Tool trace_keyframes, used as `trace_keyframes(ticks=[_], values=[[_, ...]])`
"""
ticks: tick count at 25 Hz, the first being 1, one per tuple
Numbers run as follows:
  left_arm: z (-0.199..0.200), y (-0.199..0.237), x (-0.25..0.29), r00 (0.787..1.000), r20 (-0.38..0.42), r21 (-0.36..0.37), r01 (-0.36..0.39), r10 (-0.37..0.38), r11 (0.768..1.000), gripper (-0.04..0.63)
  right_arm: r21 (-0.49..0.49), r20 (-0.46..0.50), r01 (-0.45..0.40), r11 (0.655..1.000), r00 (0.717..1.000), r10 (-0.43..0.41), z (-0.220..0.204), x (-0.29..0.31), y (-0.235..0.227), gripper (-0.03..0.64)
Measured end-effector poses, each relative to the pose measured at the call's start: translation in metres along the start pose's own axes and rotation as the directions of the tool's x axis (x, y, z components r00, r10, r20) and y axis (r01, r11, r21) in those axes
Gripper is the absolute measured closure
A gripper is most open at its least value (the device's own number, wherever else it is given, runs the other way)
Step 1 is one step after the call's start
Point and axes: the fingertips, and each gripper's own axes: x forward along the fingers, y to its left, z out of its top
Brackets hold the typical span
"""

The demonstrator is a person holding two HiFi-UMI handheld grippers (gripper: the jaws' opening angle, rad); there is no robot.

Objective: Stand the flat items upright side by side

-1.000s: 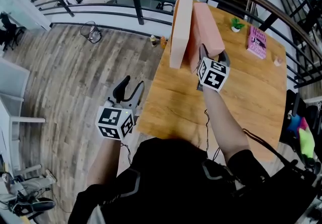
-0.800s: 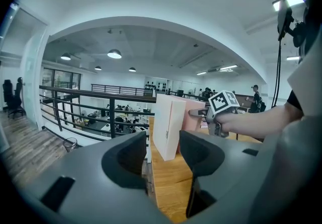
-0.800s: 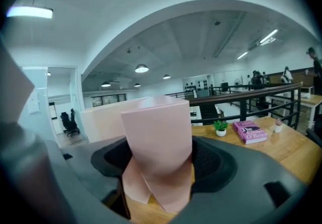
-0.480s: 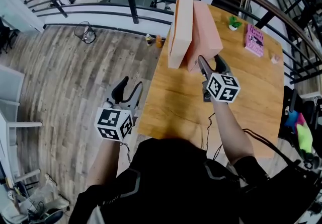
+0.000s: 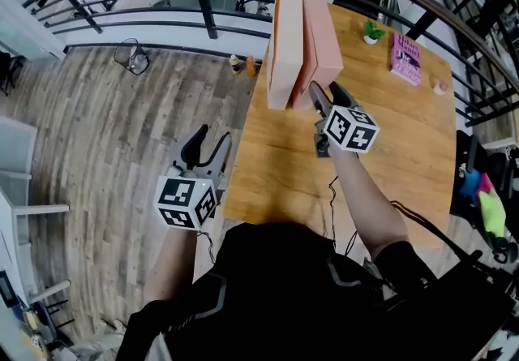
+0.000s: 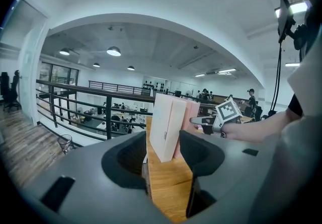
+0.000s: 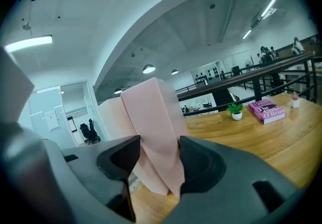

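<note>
The right gripper (image 5: 323,92), jaws just closing, is clamping the upright pink box (image 5: 324,35), touching the cream box (image 5: 285,35) at the tabletop's (image 5: 389,156) left edge.

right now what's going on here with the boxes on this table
A person works two handheld grippers. The right gripper has just been closing its jaws on the pink box, which stands upright beside a paler box at the edge of the wooden table. The left gripper hangs open and empty off the table's side.

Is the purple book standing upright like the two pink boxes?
No, the purple book lies flat on the wooden table, near a small potted plant.
</note>
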Motion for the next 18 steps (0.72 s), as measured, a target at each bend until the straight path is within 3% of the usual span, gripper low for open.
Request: trace_keyframes(ticks=[12,18], values=[[0.014,-0.009,-0.006,1.0,0.01,0.043,0.005,-0.005,0.999,0.37,0.001,-0.021,-0.066,0.998,0.998,0.066,-0.003,0.008,0.02,0.387],[0.035,-0.023,0.003,0.998,0.063,0.055,0.027,-0.03,0.998,0.374,-0.058,0.029,-0.111,0.992,0.993,0.113,0.024,-0.03,0.018,0.377]])
